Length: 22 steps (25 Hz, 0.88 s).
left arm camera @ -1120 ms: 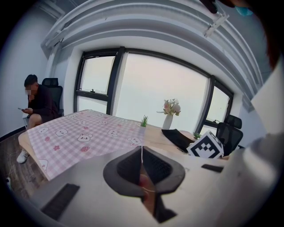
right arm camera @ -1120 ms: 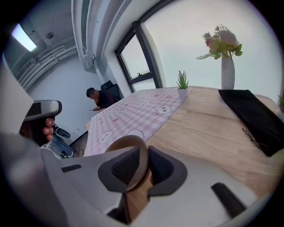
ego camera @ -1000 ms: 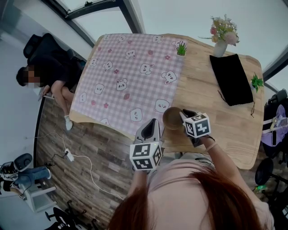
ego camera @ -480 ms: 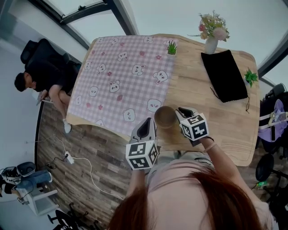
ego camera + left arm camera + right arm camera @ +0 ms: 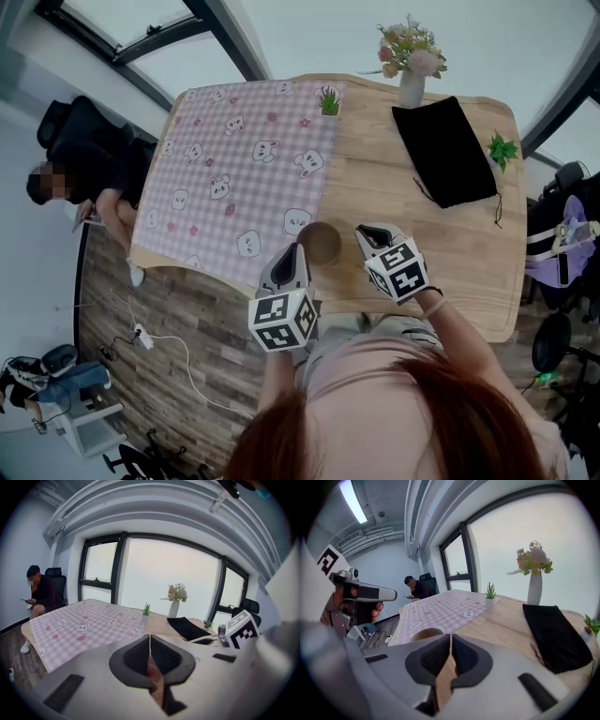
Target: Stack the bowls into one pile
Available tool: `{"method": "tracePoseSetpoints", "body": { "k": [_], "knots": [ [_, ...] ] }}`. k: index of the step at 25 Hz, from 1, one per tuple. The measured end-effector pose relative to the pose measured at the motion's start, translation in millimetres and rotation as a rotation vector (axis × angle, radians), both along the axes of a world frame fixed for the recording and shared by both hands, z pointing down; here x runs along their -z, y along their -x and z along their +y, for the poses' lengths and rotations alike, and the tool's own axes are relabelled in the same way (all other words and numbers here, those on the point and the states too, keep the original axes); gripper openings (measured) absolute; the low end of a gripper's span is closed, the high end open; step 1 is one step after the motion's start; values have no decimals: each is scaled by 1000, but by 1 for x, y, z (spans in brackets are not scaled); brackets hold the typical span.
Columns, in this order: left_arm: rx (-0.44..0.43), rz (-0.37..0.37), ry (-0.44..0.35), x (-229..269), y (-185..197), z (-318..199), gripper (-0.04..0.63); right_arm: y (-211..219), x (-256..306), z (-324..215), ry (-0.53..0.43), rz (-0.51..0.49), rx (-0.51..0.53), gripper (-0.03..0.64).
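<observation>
A brown bowl (image 5: 320, 242) stands on the wooden table (image 5: 403, 187), at the near edge of the pink checked cloth (image 5: 244, 178). I cannot tell whether it is one bowl or a pile. My left gripper (image 5: 292, 249) hangs just left of it and nearer to me, jaws shut on nothing. To the bowl's right, a small gap away, my right gripper (image 5: 361, 232) is also shut and empty. The right gripper view shows the bowl (image 5: 425, 633) just beyond its closed jaws (image 5: 451, 637), with the left gripper (image 5: 361, 592) at the far left. The left gripper view shows its shut jaws (image 5: 150, 637).
A black pouch (image 5: 442, 153) lies on the bare wood at the right. A vase of flowers (image 5: 410, 86) and two small green plants (image 5: 329, 100) (image 5: 501, 149) stand along the far edge. A person (image 5: 80, 164) sits in a chair off the table's left end.
The head view has swung, so the table sits further left in the picture. My right gripper has drawn a little away from the bowl's rim. Both grippers stay shut.
</observation>
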<state>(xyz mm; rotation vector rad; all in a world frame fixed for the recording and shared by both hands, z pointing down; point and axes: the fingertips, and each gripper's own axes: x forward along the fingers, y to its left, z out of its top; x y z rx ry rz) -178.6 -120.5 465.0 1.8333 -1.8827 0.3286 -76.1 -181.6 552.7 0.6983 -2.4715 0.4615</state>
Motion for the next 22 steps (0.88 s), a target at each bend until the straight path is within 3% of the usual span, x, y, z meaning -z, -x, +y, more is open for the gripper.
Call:
{"method": "tracePoseSetpoints", "body": {
  "k": [11,22],
  "knots": [
    [-21,-75,-41,17,-43,-16,12,-43,40,-14,-127,-71,0,1],
    [-84,-90,-112,46,-60,-12,12,-60,82,-1,-253,-135,-62,0]
  ]
}}
